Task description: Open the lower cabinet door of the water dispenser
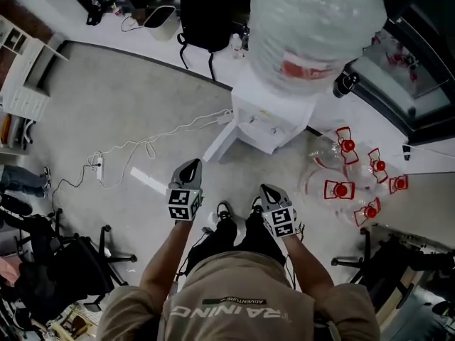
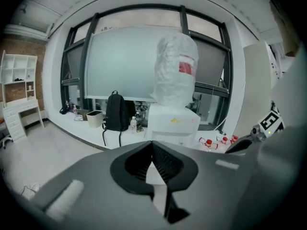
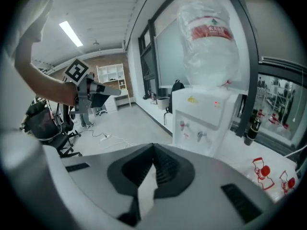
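Floor at far left: a power strip (image 1: 98, 166) with its white cable trailing toward the machine.

Left gripper (image 1: 190, 168): jaws pressed together, nothing between them. It is held up in front of the person, well apart from the cabinet.

Lower cabinet door (image 1: 219, 146): a white panel angling out from the bottom front of the water dispenser (image 1: 274, 112) toward the person's left. It looks already swung open, though the steep view hides its hinge side.

Handling, as I judge it: a thin, stiff, light panel on hinges that should swing with little force. The smooth face gives no purchase, so the free vertical edge is the place to pinch or hook.

The big water bottle (image 1: 316, 27) on top makes the unit top-heavy, so pull gently.

Right gripper (image 1: 269, 190): jaws likewise closed on nothing, raised beside the left one.

Far right: empty red-capped bottles (image 1: 348, 183) on the floor near the machine.
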Demonstrator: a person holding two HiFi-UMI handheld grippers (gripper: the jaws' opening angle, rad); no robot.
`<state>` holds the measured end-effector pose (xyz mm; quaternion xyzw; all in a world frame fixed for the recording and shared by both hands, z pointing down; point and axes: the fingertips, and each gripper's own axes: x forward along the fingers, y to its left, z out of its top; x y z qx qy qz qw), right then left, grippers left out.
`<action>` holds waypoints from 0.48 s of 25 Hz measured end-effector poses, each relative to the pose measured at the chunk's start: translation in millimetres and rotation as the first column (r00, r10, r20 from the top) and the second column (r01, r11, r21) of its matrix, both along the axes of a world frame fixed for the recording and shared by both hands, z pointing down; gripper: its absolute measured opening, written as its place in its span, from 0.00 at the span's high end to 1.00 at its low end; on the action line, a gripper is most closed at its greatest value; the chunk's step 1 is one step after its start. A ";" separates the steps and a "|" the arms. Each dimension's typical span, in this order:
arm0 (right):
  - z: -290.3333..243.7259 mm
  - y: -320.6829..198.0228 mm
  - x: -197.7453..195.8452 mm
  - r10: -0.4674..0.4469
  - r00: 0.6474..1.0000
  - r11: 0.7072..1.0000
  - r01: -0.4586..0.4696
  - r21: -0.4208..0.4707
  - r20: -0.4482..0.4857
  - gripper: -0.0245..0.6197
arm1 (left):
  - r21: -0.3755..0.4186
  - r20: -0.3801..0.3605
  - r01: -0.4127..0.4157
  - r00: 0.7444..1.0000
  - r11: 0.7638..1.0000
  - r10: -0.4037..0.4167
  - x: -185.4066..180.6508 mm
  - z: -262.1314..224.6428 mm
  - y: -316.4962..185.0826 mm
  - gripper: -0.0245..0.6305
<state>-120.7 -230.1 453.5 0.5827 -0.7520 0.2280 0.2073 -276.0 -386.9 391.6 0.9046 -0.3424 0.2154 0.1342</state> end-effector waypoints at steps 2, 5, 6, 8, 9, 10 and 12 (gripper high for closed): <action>-16.4 1.0 4.2 0.030 1.000 0.999 -0.030 0.017 0.009 0.95 | -0.011 -0.016 0.032 0.999 0.999 -0.033 -5.1 -18.6 1.6 0.95; -42.7 -5.4 14.5 0.060 0.998 0.996 -0.060 0.065 0.003 0.95 | 0.025 -0.045 0.044 0.998 0.999 -0.043 -5.7 -49.3 5.4 0.95; -51.3 -7.8 18.1 0.066 0.998 0.994 -0.066 0.083 0.002 0.95 | 0.037 -0.056 0.049 0.997 0.998 -0.047 -5.4 -58.2 7.4 0.95; -67.2 -12.9 23.9 0.074 0.997 0.991 -0.074 0.113 0.005 0.95 | 0.063 -0.069 0.058 0.996 0.996 -0.053 -3.8 -74.5 10.9 0.95; -74.5 -16.4 26.5 0.072 0.997 0.990 -0.072 0.125 0.005 0.95 | 0.078 -0.073 0.056 0.996 0.995 -0.051 -0.8 -83.1 11.5 0.95; -81.3 -19.9 28.5 0.064 0.998 0.989 -0.064 0.136 0.003 0.95 | 0.092 -0.080 0.051 0.996 0.994 -0.043 3.8 -92.0 12.1 0.95; -93.6 -26.4 32.2 0.039 0.999 0.988 -0.038 0.148 -0.010 0.95 | 0.122 -0.107 0.032 0.994 0.992 -0.019 16.3 -112.4 13.3 0.95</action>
